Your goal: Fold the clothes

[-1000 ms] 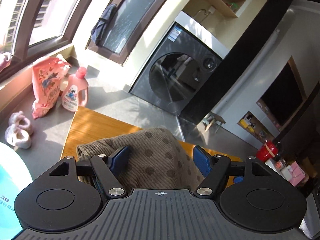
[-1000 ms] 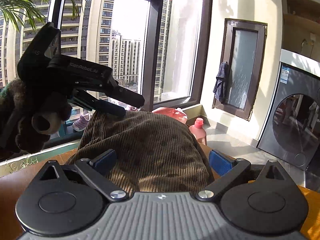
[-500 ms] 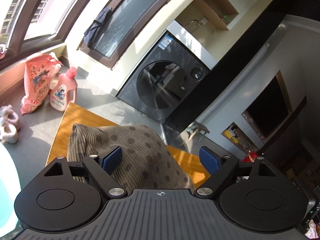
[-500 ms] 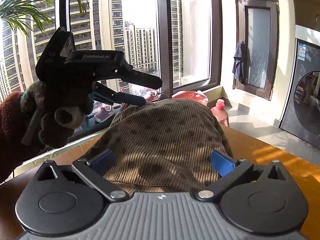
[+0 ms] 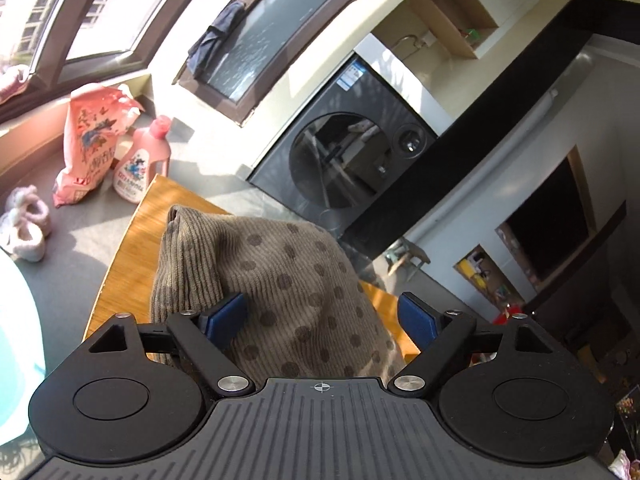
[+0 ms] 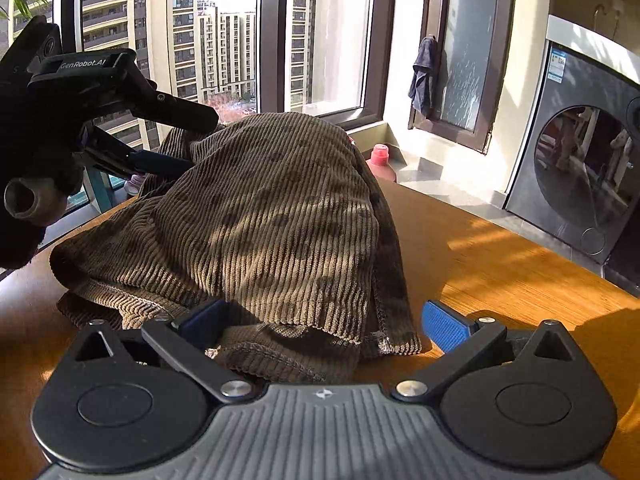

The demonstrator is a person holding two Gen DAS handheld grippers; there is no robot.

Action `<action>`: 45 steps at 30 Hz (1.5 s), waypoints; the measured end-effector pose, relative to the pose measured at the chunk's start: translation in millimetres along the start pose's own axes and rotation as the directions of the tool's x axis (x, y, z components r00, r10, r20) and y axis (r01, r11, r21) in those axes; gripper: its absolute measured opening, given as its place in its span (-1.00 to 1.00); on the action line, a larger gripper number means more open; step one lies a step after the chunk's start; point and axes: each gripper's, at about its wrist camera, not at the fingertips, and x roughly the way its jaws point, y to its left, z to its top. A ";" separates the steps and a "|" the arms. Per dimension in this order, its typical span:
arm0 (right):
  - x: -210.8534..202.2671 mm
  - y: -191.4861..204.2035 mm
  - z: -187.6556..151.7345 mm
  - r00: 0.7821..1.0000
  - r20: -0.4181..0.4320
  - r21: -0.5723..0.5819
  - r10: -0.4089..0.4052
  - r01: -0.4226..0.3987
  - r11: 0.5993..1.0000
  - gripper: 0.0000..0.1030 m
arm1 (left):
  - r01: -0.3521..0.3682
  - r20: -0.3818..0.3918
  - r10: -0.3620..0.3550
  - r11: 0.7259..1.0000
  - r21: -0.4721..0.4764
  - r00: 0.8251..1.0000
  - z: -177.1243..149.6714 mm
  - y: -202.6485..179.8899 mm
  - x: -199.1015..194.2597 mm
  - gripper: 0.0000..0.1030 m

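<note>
Right wrist view: garment [image 6: 272, 216] is heaped on the table [image 6: 500, 256], with both the right gripper [image 6: 324, 324] and left gripper [image 5: 320, 316] spread wide around it. Closing on stacked layers risks dragging the fold loose.

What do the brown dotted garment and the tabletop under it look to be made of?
Brown dotted garment: likely corduroy, soft and matte, judging by its fine parallel ribs and stitched hems. Orange-brown tabletop: looks like wood or bamboo laminate, smooth with a slight sheen; faint straight grain shows in the sunlit patch.
</note>
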 end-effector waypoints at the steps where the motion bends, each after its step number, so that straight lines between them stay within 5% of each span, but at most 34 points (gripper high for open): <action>1: -3.8 0.4 0.0 1.000 0.012 -0.007 0.002 -0.002 1.000 1.00 | 0.022 0.037 -0.023 1.000 0.007 0.999 2.5 -3.8 -7.1 0.75; 5: -16.8 -11.6 17.6 0.994 0.111 0.056 0.006 -0.013 0.998 1.00 | 0.042 0.105 -0.037 0.998 -0.050 0.994 12.0 -0.7 -9.2 0.77; 11: 28.4 -13.5 34.7 0.987 0.071 0.057 -0.144 0.140 0.988 1.00 | -0.055 0.057 0.065 0.986 -0.157 0.996 12.7 30.7 27.2 0.62; 17: 32.9 -17.4 27.8 0.986 0.075 0.043 -0.149 0.146 0.988 1.00 | -0.150 0.055 0.155 0.984 -0.094 0.986 25.1 33.7 32.1 0.58; 21: 12.5 -15.4 23.2 0.978 0.099 0.029 -0.185 0.183 0.983 1.00 | -0.048 0.088 0.053 0.997 -0.054 0.995 10.1 7.8 -2.9 0.76; 26: -13.8 -5.5 11.0 0.993 0.117 0.027 -0.004 0.001 1.000 1.00 | 0.025 0.000 -0.025 0.999 0.029 1.000 -35.1 -19.2 -4.5 0.85; 29: -0.3 10.4 1.1 0.993 0.078 -0.066 -0.084 0.090 0.994 1.00 | 0.028 -0.046 -0.026 0.998 0.055 0.999 -58.0 -25.5 2.7 0.83; 34: -7.8 4.2 -6.0 0.990 0.120 -0.007 -0.080 0.082 0.997 1.00 | 0.019 -0.025 -0.019 1.000 0.023 1.000 -64.2 -19.8 3.3 0.83; 40: -16.9 -3.3 -14.5 0.982 0.169 0.062 -0.078 0.069 0.996 1.00 | -0.102 0.081 0.101 0.995 -0.002 0.992 -91.4 -44.3 -38.4 0.98; 45: -46.5 -0.3 -37.2 0.980 0.183 0.120 -0.073 0.051 0.991 1.00 | -0.319 0.135 0.308 0.945 0.067 0.942 -146.0 -89.8 -92.8 1.00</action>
